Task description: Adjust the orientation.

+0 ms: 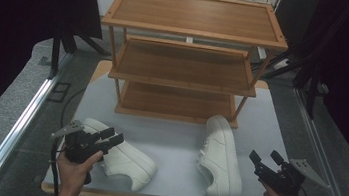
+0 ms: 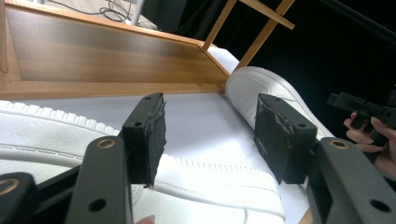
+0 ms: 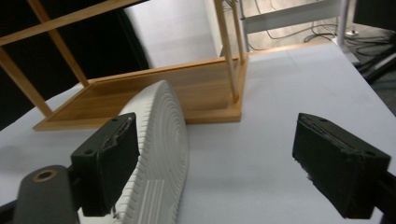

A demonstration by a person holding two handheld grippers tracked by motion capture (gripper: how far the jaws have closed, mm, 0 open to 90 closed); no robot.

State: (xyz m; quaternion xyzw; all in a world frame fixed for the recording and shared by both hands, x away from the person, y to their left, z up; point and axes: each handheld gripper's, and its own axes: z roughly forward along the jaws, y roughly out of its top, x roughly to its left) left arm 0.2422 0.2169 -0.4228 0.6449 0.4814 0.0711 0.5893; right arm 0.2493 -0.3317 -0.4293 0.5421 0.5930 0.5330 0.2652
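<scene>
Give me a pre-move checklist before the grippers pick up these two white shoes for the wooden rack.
1. Left gripper jaws open: ok, nothing between the pads.
2. Right gripper jaws open: ok, empty.
3. Left shoe within reach: ok, it lies under the left gripper; contact cannot tell.
4. Right shoe ready to grip: not ok, it lies tipped on its side, sole toward the right gripper.
5. Rack shelves free: ok, all three bare.
6. Path from the shoes to the bottom shelf: ok, only bare table between.
</scene>
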